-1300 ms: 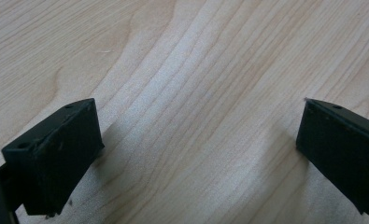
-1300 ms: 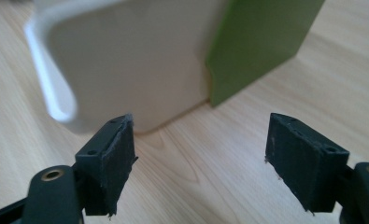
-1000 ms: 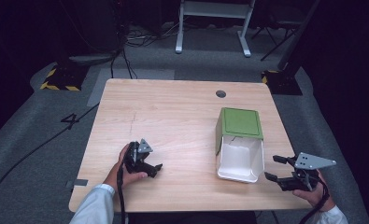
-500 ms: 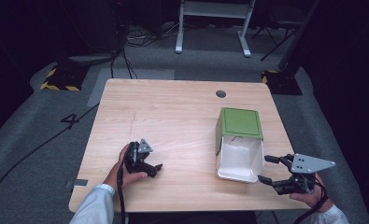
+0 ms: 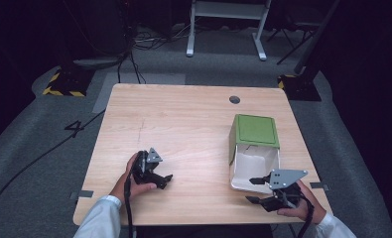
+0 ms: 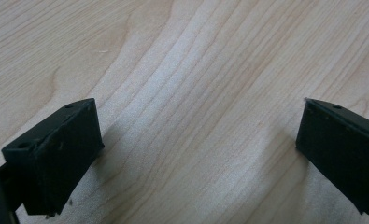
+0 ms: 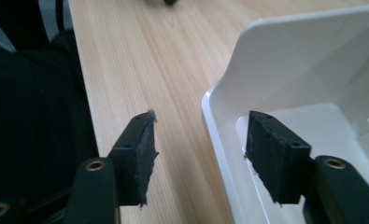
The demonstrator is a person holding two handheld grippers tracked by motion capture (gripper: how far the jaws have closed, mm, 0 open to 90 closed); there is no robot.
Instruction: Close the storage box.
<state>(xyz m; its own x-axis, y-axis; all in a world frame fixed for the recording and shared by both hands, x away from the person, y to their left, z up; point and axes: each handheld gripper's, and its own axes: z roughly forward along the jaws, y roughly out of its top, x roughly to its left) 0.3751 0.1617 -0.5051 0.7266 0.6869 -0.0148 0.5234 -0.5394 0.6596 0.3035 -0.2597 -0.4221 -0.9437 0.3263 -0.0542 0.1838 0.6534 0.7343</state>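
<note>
Since the earlier frames the right gripper (image 5: 253, 190) has come in from the table's right edge toward the near end of the white box (image 5: 255, 171), and its jaws now straddle that box's near left wall: in the right gripper view (image 7: 198, 154) one pad (image 7: 142, 151) stands outside over bare wood and the other (image 7: 273, 154) stands inside the white shell, spread, with the rim (image 7: 217, 140) between them and not yet pinched. The left gripper (image 5: 164, 179) has not shifted; it rests near the left front of the table (image 5: 183, 114), jaws spread over bare grain and holding nothing, as the left gripper view (image 6: 196, 154) confirms. The box lies at the right side of the table, its green lid (image 5: 254, 131) swung open toward the far side and its white body empty as far as can be seen. Risk, in judgement: the wall looks thin and smooth, so a closing on the rim alone may slip or flex the shell, and a pull from one corner may skid or twist the light box toward the near right edge. The open lid may flop if the body is lifted. A round cable port (image 5: 234, 99) lies on the far side, well apart. Nothing stands between the left gripper and the box.
</note>
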